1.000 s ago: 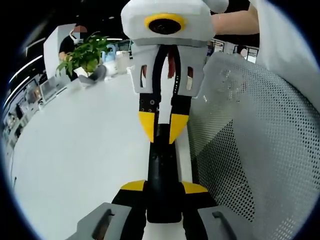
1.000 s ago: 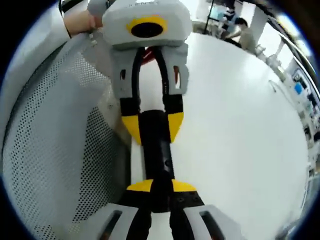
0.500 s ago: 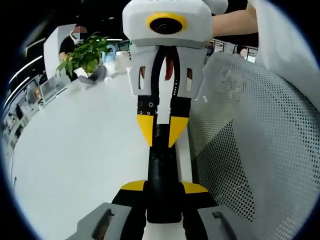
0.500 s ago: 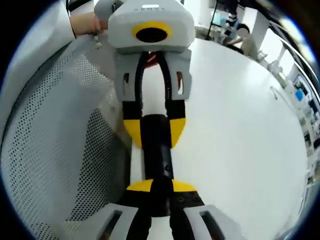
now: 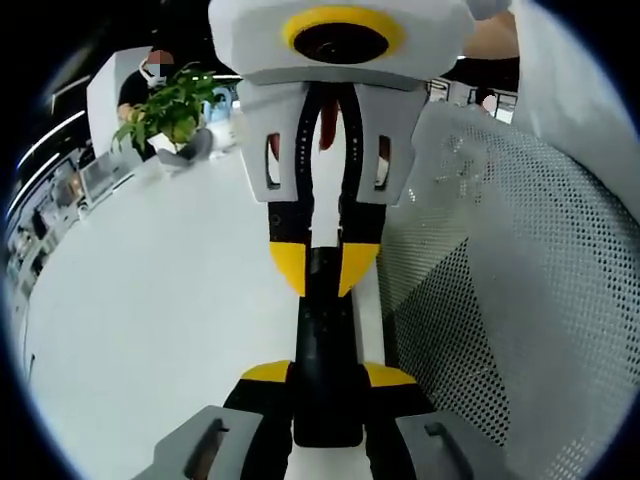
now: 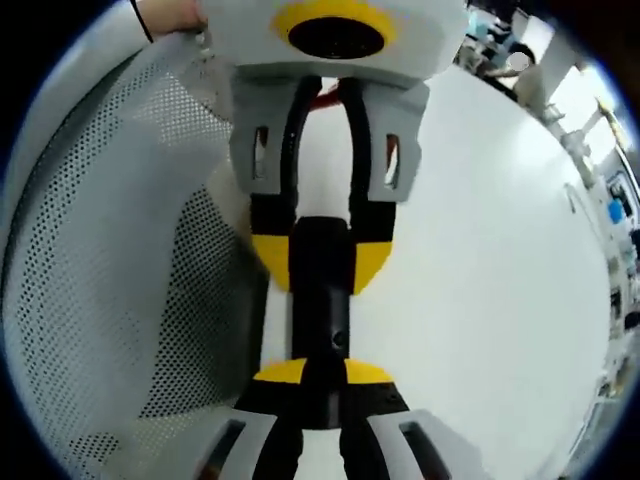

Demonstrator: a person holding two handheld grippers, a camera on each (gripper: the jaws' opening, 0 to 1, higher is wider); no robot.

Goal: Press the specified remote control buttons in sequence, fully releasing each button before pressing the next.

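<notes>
Left gripper view: both claws (image 5: 323, 372) (image 6: 320, 378) clamp the black remote (image 5: 325, 340) beside a mesh chair (image 5: 500, 300).

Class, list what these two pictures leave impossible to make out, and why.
- Left gripper view: button markings on the remote, too dark and small to read.
- Right gripper view: its far end, covered by the left gripper.
- Left gripper view: the white mesh surface, cut off by the picture edge.

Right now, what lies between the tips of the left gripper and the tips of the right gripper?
The black remote control spans that gap; the left gripper holds one end and the right gripper the other, as the left gripper view shows.
</notes>
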